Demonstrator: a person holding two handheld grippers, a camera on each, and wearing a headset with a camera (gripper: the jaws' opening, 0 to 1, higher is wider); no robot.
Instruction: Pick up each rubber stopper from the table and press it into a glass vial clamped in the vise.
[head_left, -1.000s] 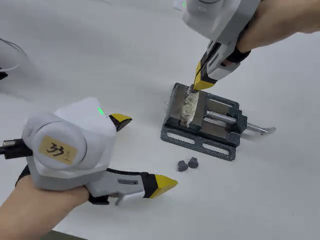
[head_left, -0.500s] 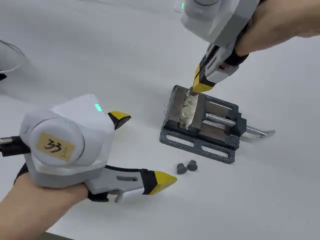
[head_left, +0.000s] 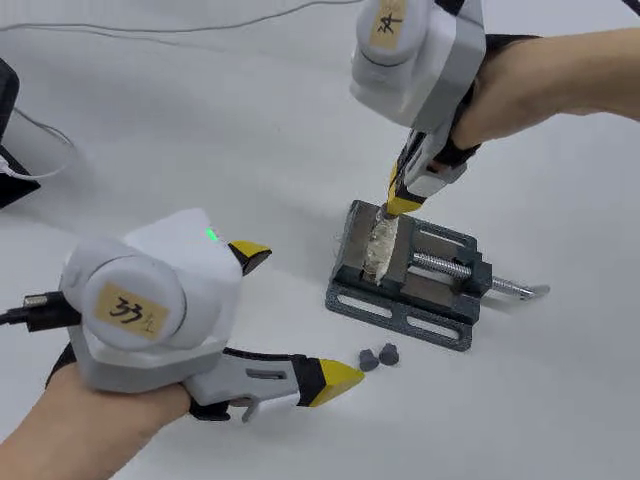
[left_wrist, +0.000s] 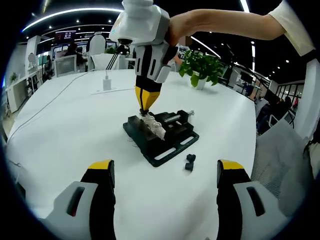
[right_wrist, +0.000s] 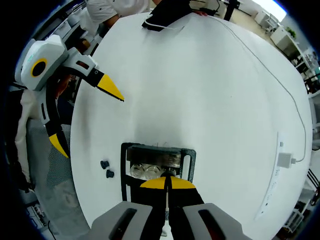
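A dark metal vise (head_left: 440, 300) clamps clear glass vials (head_left: 381, 245) lying between its jaws. My right gripper (head_left: 400, 206) comes down from above, shut, with its yellow tips on the far end of the vials; what lies under the tips is hidden. In the right gripper view its shut tips (right_wrist: 167, 182) cover the vials (right_wrist: 148, 171). Two grey rubber stoppers (head_left: 378, 356) lie on the table just in front of the vise, also seen as stoppers (left_wrist: 190, 162). My left gripper (head_left: 295, 316) hovers open to the left of them, holding nothing.
The white table (head_left: 200, 130) has free room all around the vise. The vise screw handle (head_left: 515, 289) sticks out to the right. A black device (head_left: 8, 130) and a cable (head_left: 150, 35) lie at the far left and back.
The head camera has tilted, so everything sits lower in view. My right gripper stays shut at the vial end. The left gripper and both stoppers hold their places.
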